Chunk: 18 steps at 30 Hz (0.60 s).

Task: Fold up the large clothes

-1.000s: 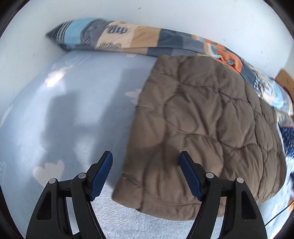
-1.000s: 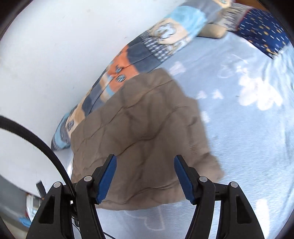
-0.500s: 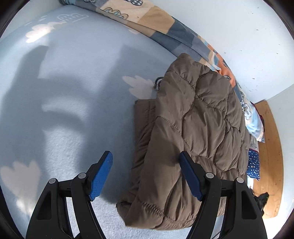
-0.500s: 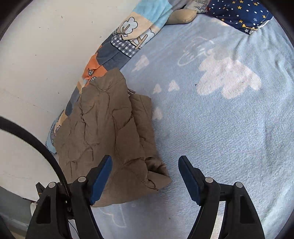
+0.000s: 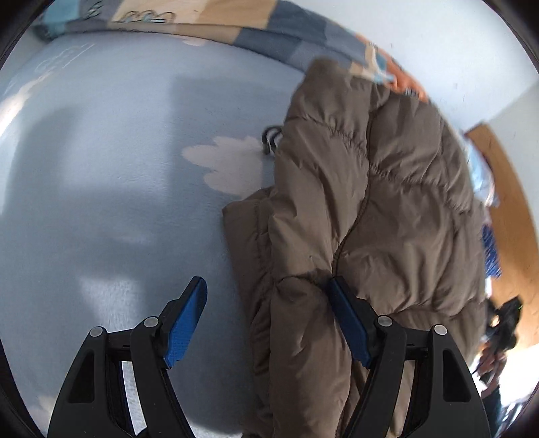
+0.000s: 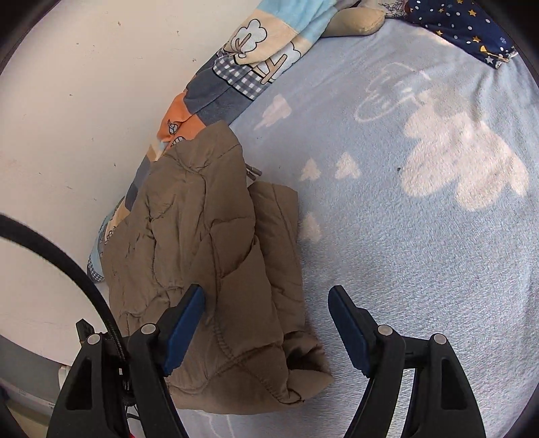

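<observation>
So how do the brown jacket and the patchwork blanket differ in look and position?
The jacket is plain brown and quilted; the blanket is patchwork in blue, orange and cream with cartoon prints. The jacket lies folded in a thick bundle; the blanket stretches long against the wall. The jacket partly covers the blanket. Both rest on the light blue bed.

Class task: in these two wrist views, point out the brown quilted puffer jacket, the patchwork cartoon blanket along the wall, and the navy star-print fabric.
Brown quilted puffer jacket (image 6: 202,236): right wrist view, top folded panel.
Patchwork cartoon blanket (image 6: 249,37): right wrist view, cream tree patch.
Navy star-print fabric (image 6: 461,30): right wrist view, its middle.
</observation>
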Available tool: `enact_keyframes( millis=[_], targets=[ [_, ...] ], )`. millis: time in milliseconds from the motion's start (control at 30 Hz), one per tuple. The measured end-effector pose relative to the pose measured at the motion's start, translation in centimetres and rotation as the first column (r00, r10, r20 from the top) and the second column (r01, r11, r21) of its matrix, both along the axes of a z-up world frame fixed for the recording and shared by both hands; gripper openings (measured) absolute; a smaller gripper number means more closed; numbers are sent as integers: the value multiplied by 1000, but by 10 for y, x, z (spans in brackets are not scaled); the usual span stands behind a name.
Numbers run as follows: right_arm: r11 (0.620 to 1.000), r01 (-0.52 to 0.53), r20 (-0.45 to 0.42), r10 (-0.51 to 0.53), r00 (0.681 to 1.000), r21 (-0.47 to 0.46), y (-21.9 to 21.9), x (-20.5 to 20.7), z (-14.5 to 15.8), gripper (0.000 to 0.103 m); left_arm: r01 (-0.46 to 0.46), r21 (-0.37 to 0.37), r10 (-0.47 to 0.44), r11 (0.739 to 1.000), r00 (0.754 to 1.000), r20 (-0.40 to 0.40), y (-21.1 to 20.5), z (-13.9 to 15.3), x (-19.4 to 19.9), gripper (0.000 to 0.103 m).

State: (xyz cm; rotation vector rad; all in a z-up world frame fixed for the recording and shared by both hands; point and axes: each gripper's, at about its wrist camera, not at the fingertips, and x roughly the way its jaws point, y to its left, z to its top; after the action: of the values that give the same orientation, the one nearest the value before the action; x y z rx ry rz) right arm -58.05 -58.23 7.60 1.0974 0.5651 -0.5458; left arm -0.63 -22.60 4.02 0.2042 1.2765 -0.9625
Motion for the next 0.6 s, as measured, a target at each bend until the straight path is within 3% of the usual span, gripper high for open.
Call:
enact_keyframes(
  millis=[267,467,600],
  targets=[
    [999,-35,-18,35,999,-19,5,11,1,80,71,59,-69,996,997,-32,-27,-14,0,74],
    [996,-79,-26,78,997,-35,3,19,-1,81,59,9,-57,998,989,-137,-27,-22,20,76],
    [993,-113,-27,112,993,-27,-15,30,-5,83,69,2,-68,998,984,-162,-27,-25,30,77]
  ],
)
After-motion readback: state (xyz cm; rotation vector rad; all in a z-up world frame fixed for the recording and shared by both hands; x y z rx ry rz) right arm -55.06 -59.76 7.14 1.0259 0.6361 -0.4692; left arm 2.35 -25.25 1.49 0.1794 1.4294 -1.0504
